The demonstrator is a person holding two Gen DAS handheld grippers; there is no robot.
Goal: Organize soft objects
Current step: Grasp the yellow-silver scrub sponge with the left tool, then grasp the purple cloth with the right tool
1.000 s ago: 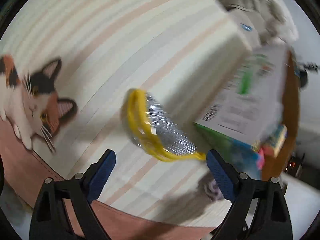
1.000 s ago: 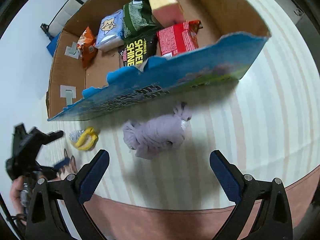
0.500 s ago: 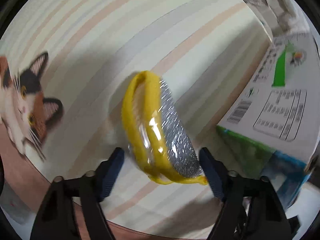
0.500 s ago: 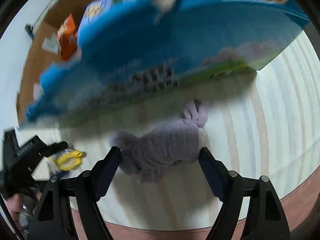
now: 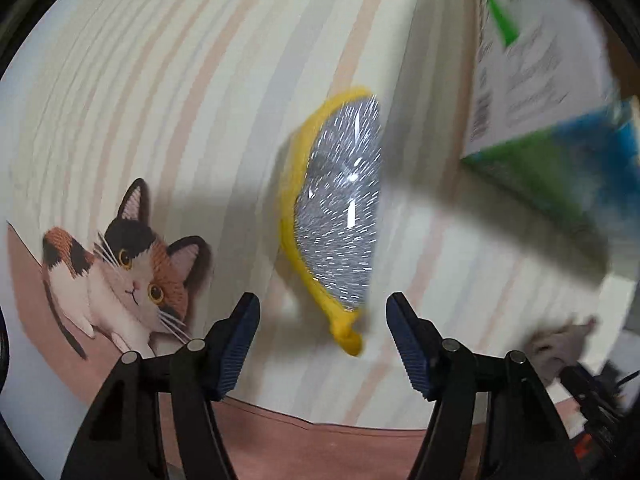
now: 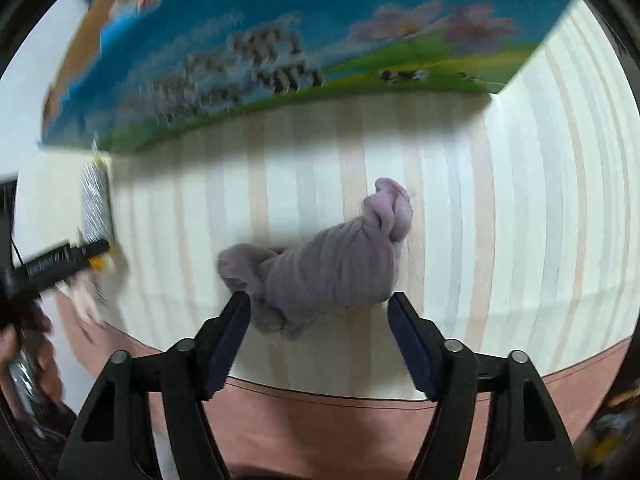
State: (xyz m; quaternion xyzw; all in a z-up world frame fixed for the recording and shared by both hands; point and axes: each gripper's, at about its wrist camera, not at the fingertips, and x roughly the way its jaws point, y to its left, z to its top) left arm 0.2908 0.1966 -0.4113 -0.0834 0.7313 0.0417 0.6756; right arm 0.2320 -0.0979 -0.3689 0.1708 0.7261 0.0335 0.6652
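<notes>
A yellow-rimmed silver scouring pad in clear wrap [image 5: 336, 216] lies on the striped mat. My left gripper [image 5: 322, 340] is open, its jaws on either side of the pad's near yellow tip, apart from it. A crumpled lilac cloth [image 6: 324, 264] lies on the mat in the right wrist view. My right gripper [image 6: 318, 338] is open and straddles the cloth's near edge, its fingers beside the cloth. The pad [image 6: 96, 196] and the left gripper [image 6: 60, 260] show at the left of the right wrist view. The cloth [image 5: 560, 344] shows at the lower right of the left wrist view.
A cardboard box with a blue and green printed side [image 6: 300, 52] stands just beyond the cloth; its corner [image 5: 560, 128] is right of the pad. A cat picture [image 5: 124, 268] is printed on the mat at left. The mat's brown border [image 6: 360, 412] runs under the grippers.
Both grippers have moved in closer to their objects. The left view has turned, so the pad now stands upright between the jaws. The cloth now reaches between the right fingers.
</notes>
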